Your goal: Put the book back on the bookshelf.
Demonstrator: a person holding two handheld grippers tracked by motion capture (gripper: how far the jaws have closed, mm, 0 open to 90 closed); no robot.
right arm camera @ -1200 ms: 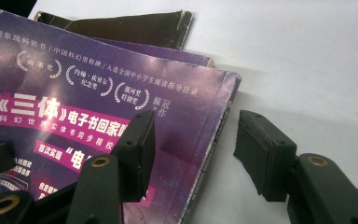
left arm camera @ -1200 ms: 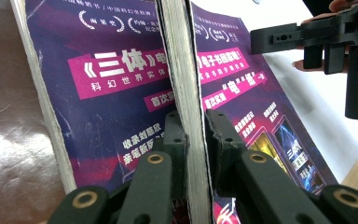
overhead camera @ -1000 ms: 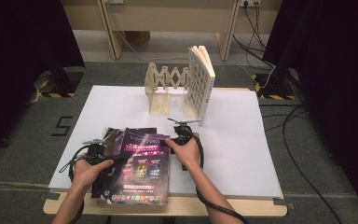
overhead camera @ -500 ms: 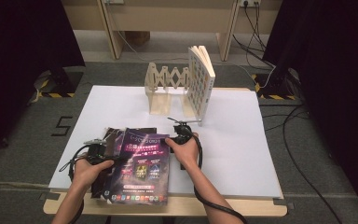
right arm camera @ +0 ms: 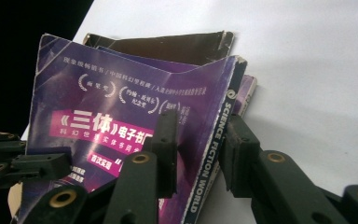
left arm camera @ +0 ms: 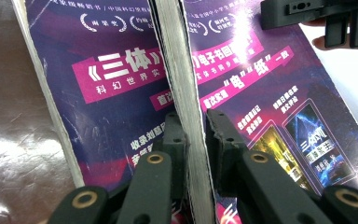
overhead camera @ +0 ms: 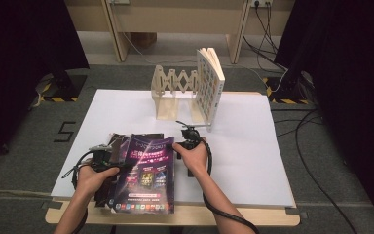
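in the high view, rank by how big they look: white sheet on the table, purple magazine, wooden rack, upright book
1. white sheet, by far the largest
2. purple magazine
3. wooden rack and upright book look alike, and sit farther from the camera, so I won't rank them.

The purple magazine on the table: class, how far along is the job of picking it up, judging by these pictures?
Done: one book already stands in the wooden rack. In hand: the left hand-held gripper is shut on the open edge of the top purple magazine, and the right hand-held gripper has just been closing around its spine, pads not clearly pressing yet. Left: lifting it; it lies on the stack.
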